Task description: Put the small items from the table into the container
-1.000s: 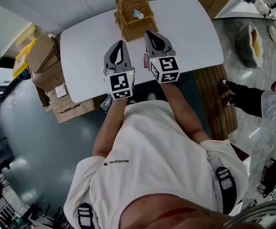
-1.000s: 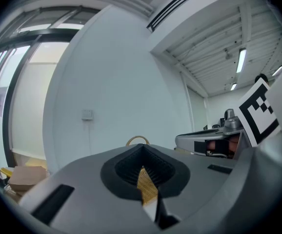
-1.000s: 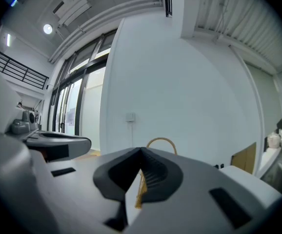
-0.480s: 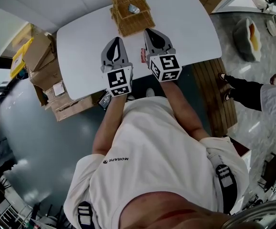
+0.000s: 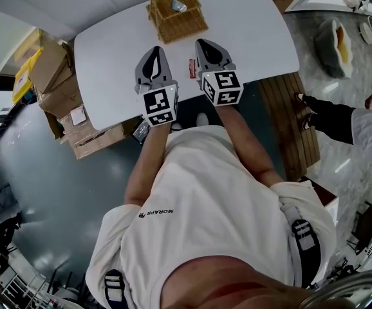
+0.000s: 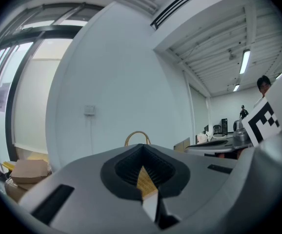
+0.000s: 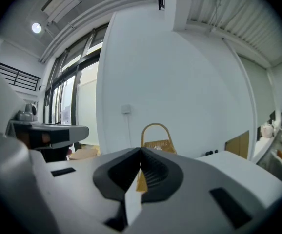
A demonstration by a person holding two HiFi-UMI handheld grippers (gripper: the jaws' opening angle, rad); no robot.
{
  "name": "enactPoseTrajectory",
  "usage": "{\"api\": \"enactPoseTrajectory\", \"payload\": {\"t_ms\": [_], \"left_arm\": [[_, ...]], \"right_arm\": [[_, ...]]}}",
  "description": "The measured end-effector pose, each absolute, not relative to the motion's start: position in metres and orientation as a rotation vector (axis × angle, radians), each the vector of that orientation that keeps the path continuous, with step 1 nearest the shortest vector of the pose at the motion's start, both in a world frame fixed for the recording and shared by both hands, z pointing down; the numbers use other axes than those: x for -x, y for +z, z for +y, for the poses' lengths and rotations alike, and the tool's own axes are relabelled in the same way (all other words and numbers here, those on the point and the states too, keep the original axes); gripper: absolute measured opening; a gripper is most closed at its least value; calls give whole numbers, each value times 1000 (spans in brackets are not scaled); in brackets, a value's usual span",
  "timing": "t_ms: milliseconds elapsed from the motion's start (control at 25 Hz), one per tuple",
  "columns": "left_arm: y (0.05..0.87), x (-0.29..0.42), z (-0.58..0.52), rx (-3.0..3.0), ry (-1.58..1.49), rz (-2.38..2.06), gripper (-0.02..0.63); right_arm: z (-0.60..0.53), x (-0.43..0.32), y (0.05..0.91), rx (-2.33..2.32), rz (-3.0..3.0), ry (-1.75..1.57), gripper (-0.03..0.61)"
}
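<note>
Both pairs of jaws are pressed together with nothing between them: the left gripper (image 6: pixel 142 146) and the right gripper (image 7: pixel 141 151) each show only a thin seam where the pads meet. They are held side by side over the near part of the white desk (image 5: pixel 250 24). A small red item (image 5: pixel 191 67) lies flat on the desk in the gap between them. Beyond stands the wicker basket (image 5: pixel 192 26), already holding a silvery piece (image 5: pixel 177 6).

I'd worry about the red item. If closed jaws come down on it, they could nudge it toward the near edge instead of gripping it.

Compared with a second ago, the basket sits higher in the head view. The red item is also less hidden by the right gripper.
</note>
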State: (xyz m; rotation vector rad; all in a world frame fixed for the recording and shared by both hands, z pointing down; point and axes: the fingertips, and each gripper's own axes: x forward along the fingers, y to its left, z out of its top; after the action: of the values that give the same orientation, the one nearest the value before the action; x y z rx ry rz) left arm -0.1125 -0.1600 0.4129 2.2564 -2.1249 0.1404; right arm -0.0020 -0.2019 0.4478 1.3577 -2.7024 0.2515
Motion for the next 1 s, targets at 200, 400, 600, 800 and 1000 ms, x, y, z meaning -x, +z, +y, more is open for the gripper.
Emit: {"api": "enactPoseTrajectory", "payload": {"t_ms": [200, 400, 600, 800, 1000], "left_arm": [[418, 115, -159, -2240, 134, -2121, 3], [424, 113, -160, -2250, 131, -2104, 3], [424, 114, -160, -2235, 129, -2100, 3], [426, 113, -158, -2237, 138, -2091, 3], [433, 114, -158, -2233, 151, -2081, 3]], "right_arm": [[-204, -3, 483, -1347, -2639, 333, 12], [-201, -3, 522, -1335, -2569, 425, 14], [-195, 1, 557, -1273, -2495, 441, 24], [-186, 1, 593, -1228, -2434, 482, 64], [-177, 6, 629, -1183, -2376, 556, 89]]}}
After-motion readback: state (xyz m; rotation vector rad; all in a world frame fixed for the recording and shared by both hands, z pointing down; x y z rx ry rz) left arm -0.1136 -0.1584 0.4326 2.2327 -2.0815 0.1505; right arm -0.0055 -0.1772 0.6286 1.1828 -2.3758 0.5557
